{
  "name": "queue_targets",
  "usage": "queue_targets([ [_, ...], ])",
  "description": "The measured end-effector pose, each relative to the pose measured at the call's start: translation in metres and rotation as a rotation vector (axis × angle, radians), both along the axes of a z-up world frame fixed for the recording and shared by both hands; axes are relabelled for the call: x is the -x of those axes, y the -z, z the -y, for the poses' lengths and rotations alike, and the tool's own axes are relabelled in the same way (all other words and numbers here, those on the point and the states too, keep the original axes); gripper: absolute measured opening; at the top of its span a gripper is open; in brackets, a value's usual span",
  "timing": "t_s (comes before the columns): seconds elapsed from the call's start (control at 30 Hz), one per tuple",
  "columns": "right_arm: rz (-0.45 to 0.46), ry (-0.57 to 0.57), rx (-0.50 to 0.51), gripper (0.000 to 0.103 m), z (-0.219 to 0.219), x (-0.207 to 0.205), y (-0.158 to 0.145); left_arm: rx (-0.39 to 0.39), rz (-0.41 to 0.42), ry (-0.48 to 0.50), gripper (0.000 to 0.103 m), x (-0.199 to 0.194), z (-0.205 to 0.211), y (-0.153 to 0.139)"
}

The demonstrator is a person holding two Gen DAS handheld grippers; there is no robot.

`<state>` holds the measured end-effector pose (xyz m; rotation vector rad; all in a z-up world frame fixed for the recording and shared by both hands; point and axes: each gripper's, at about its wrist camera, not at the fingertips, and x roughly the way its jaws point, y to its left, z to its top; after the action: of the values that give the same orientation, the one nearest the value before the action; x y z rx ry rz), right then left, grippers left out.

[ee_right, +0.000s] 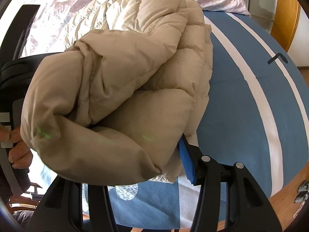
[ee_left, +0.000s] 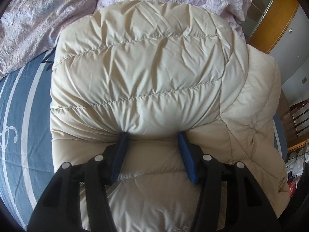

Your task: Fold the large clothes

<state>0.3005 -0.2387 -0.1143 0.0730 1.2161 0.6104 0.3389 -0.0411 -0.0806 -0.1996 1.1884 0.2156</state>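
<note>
beige puffer jacket (ee_left: pixel 146 73) lies folded on the blue striped bed sheet (ee_left: pixel 21 104), pink duvet (ee_left: pixel 38 11) behind. left gripper (ee_left: pixel 153 135) jaws apart, blue tips pushed into the fold. right gripper (ee_right: pixel 154 154) carries a bunched jacket part; can't tell if clamped, left finger hidden.

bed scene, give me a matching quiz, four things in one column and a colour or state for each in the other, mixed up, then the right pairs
Things:
1. puffer jacket
2. bedsheet
3. quilt
4. left tool

Colour or state:
A. blue with white stripes
B. pale pink, crumpled at the far end of the bed
C. beige, quilted, bunched up on the bed
D. blue fingers spread apart, tips pressed into fabric

Pairs: 1-C, 2-A, 3-B, 4-D
</note>
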Motion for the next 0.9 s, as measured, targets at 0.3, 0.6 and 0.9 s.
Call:
queue_targets([
  [0.3, 0.023, 0.001, 0.019, 0.052, 0.006, 0.013, -0.009, -0.027, 0.025, 0.02, 0.053, 0.003, -0.003, -0.01],
  [0.6, 0.084, -0.083, -0.029, 0.052, 0.013, 0.03, -0.046, -0.007, 0.004, 0.034, 0.053, 0.006, -0.006, -0.009],
  [0.9, 0.204, -0.032, -0.113, 0.052, 0.035, 0.023, -0.106, -0.02, 0.002, 0.014, 0.053, -0.001, -0.005, -0.009],
])
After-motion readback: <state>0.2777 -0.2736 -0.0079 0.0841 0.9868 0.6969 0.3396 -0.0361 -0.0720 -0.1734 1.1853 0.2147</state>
